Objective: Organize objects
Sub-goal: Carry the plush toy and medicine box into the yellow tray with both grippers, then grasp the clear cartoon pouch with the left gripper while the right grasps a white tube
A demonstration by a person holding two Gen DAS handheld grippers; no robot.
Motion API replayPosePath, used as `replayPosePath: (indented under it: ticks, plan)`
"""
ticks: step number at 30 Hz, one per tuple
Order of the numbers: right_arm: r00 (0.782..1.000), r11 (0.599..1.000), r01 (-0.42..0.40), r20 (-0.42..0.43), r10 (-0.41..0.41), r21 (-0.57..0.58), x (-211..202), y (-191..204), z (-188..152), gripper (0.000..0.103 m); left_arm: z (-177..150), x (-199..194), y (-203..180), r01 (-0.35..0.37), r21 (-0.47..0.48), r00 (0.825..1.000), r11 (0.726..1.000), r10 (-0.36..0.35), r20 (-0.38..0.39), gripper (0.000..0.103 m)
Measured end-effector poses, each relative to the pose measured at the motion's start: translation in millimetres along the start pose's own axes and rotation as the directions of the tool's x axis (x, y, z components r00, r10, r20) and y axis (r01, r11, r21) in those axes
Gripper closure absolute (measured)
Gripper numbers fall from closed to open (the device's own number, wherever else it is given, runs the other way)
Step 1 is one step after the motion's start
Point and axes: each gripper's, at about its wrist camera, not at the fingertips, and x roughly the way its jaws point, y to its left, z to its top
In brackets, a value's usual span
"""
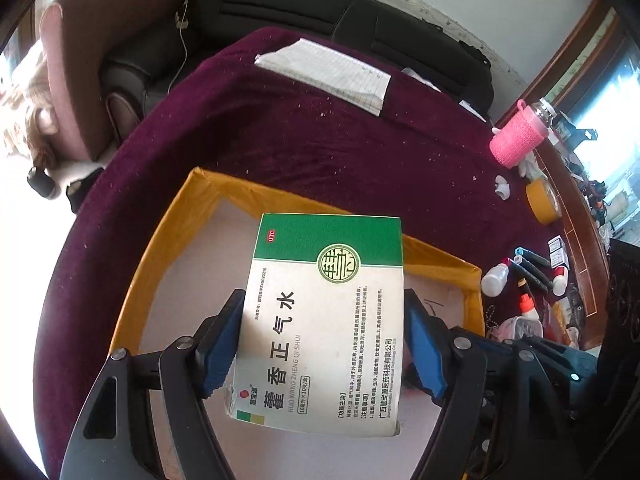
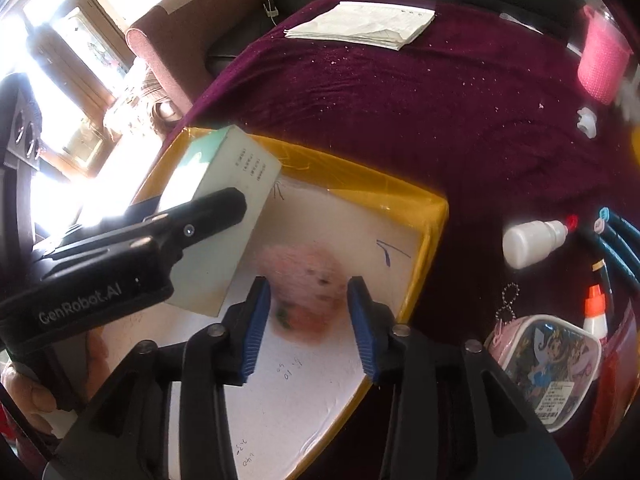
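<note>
My left gripper (image 1: pixel 324 320) is shut on a green and white medicine box (image 1: pixel 320 320) and holds it above the yellow-rimmed cardboard box (image 1: pixel 168 216). The right wrist view shows the same medicine box (image 2: pixel 224 216) in the left gripper, over the left part of the cardboard box (image 2: pixel 432 216). My right gripper (image 2: pixel 308 312) is open above the cardboard box. A blurred pink object (image 2: pixel 308 288) shows between its blue pads; I cannot tell whether it is falling or lying on the box floor.
A dark red cloth (image 1: pixel 320 136) covers the table. On it are a notepad (image 1: pixel 328 72), a pink knitted cup (image 1: pixel 516 136), a yellow tape roll (image 1: pixel 542 200), a white bottle (image 2: pixel 532 240), pens (image 2: pixel 620 248), a glue bottle (image 2: pixel 596 312) and a cartoon pouch (image 2: pixel 548 368).
</note>
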Motion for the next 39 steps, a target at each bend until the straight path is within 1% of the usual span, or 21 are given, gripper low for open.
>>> replayPosePath:
  ticks: [3, 8, 10, 12, 14, 15, 17, 18, 19, 21, 22, 24, 25, 26, 28, 30, 32, 33, 35, 37, 39]
  plan:
    - [0.998, 0.998, 0.048, 0.034, -0.047, -0.035, -10.6, 5.2, 1.6, 0.056, 1.0, 0.5, 0.4, 0.002, -0.008, 1.0, 1.0, -0.002, -0.004, 0.033]
    - [0.993, 0.998, 0.045, 0.112, -0.041, -0.038, -47.0, -2.6, -1.9, 0.056, 5.2, -5.7, 6.3, 0.06, -0.065, 0.998, 0.996, -0.06, 0.005, 0.033]
    - [0.989, 0.998, 0.046, 0.139, -0.041, -0.038, -59.2, -6.9, -5.3, 0.056, 7.0, -13.1, 7.9, 0.062, -0.083, 0.998, 0.995, -0.059, 0.032, 0.033]
    - [0.983, 0.998, 0.054, 0.176, -0.049, -0.027, -80.6, -16.1, -17.2, 0.055, 7.4, -27.8, 7.6, 0.031, -0.098, 0.996, 0.995, -0.022, 0.085, 0.033]
    - [0.976, 0.998, 0.065, 0.209, -0.061, -0.013, -100.8, -26.9, -30.6, 0.05, 5.2, -45.9, 4.5, 0.014, -0.106, 0.991, 0.994, 0.0, 0.134, 0.033]
    - [0.969, 0.997, 0.078, 0.234, -0.075, -0.001, -114.3, -35.0, -40.8, 0.047, 2.5, -57.4, -0.2, 0.006, -0.102, 0.988, 0.995, 0.01, 0.155, 0.033]
    - [0.955, 0.994, 0.107, 0.276, -0.11, 0.026, -133.8, -51.7, -57.2, 0.043, -4.5, -77.8, -13.2, 0.019, -0.075, 0.982, 0.997, -0.004, 0.19, 0.033]
    - [0.944, 0.99, 0.13, 0.299, -0.138, 0.046, -143.4, -62.5, -66.2, 0.04, -10.0, -87.9, -23.8, 0.037, -0.054, 0.978, 0.998, -0.025, 0.206, 0.031]
    - [0.931, 0.985, 0.159, 0.322, -0.173, 0.072, -152.8, -74.6, -75.9, 0.039, -15.0, -94.2, -33.2, 0.055, -0.037, 0.977, 0.998, -0.046, 0.21, 0.024]
    - [0.906, 0.972, 0.197, 0.355, -0.23, 0.127, -165.9, -97.3, -91.8, 0.036, -26.4, -99.7, -56.3, 0.099, -0.009, 0.975, 0.995, -0.095, 0.199, 0.017]
    - [0.896, 0.966, 0.206, 0.367, -0.251, 0.157, -171.4, -108.6, -99.3, 0.036, -32.1, -99.0, -67.9, 0.117, 0.008, 0.975, 0.993, -0.117, 0.187, 0.016]
    - [0.875, 0.949, 0.21, 0.387, -0.289, 0.234, -180.5, -136.7, -115.7, 0.035, -44.4, -89.2, -96.3, 0.138, 0.05, 0.979, 0.989, -0.144, 0.147, 0.016]
    - [0.872, 0.943, 0.203, 0.389, -0.296, 0.262, -182.7, -148.0, -121.9, 0.035, -50.1, -81.6, -112.2, 0.141, 0.078, 0.981, 0.987, -0.15, 0.124, 0.016]
    - [0.873, 0.938, 0.187, 0.388, -0.295, 0.291, -184.4, -159.8, -128.6, 0.035, -55.0, -72.7, -128.1, 0.137, 0.115, 0.984, 0.984, -0.149, 0.099, 0.017]
    - [0.879, 0.931, 0.147, 0.387, -0.277, 0.334, -184.9, -180.7, -139.9, 0.035, -63.4, -48.8, -160.1, 0.096, 0.19, 0.993, 0.977, -0.107, 0.052, 0.017]
    - [0.881, 0.925, 0.115, 0.394, -0.263, 0.361, -184.0, -199.0, -150.2, 0.036, -64.5, -29.5, -180.4, 0.081, 0.212, 0.996, 0.974, -0.086, 0.014, 0.017]
    - [0.873, 0.921, 0.1, 0.411, -0.263, 0.377, -185.7, -213.1, -159.7, 0.036, -59.5, -12.3, -191.2, 0.099, 0.201, 0.995, 0.975, -0.097, -0.021, 0.017]
    - [0.867, 0.918, 0.084, 0.425, -0.258, 0.387, -186.4, -221.7, -163.4, 0.036, -55.1, -4.3, -195.9, 0.107, 0.188, 0.994, 0.976, -0.105, -0.02, 0.017]
    - [0.86, 0.915, 0.048, 0.449, -0.242, 0.401, -186.5, -232.5, -168.8, 0.036, -45.2, 7.7, -204.2, 0.089, 0.19, 0.996, 0.978, -0.091, 0.003, 0.017]
    - [0.856, 0.911, 0.01, 0.468, -0.221, 0.412, -184.2, -243.8, -171.9, 0.036, -35.9, 23.0, -215.0, 0.056, 0.227, 0.998, 0.972, -0.064, 0.027, 0.017]
    - [0.855, 0.906, -0.037, 0.483, -0.19, 0.422, -179.9, -255.8, -175.1, 0.036, -30.8, 42.8, -223.8, 0.029, 0.269, 1.0, 0.963, -0.03, 0.002, 0.017]
